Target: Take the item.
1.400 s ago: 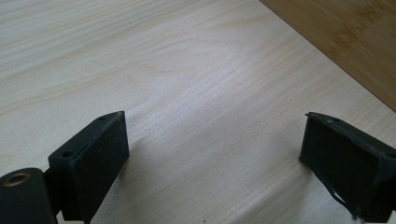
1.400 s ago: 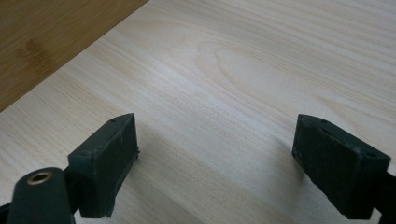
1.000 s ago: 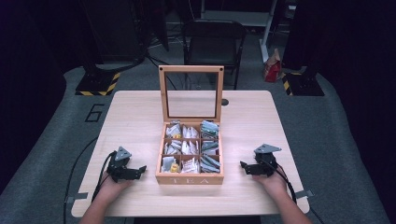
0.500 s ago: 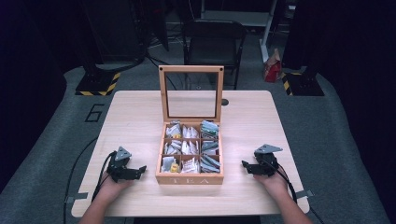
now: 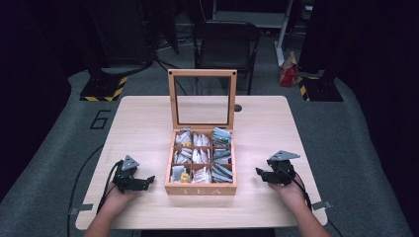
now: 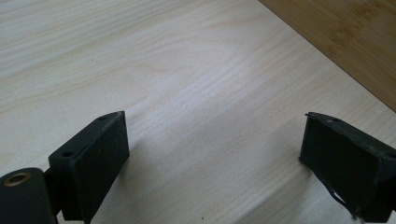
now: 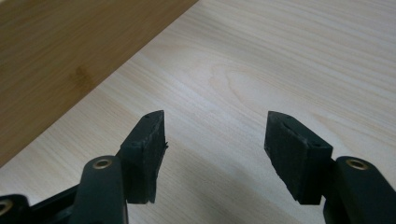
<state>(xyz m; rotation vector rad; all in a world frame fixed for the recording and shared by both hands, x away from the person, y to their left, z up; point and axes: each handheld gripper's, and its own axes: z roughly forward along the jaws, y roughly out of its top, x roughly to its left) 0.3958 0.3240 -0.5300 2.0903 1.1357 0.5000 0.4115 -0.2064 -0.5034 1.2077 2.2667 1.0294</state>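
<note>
Left gripper (image 5: pixel 143 181) sits low on the table (image 5: pixel 148 118) at the near left, held by the person's left hand (image 5: pixel 117 200), jaws pointing right toward the tea box (image 5: pixel 201 186). We see its jaws spread wide apart in the left gripper view (image 6: pixel 212 154), nothing between them but bare light wood, with the box's darker side at the top right corner. A black cable (image 5: pixel 106 190) trails back from it off the near edge.

Centre of the table: we have the wooden tea box, lid (image 5: pixel 202 98) standing upright and open, glass pane in it, "TEA" on the front. Its compartments hold tea packets (image 5: pixel 202 157).

Right gripper (image 5: pixel 261 172) rests just right of the box, apart from it, in the right hand (image 5: pixel 289 190). We see those jaws also parted and empty in the right gripper view (image 7: pixel 215 140), box wall at top left.

Behind the table, a dark chair (image 5: pixel 225 47) stands on the grey floor.
</note>
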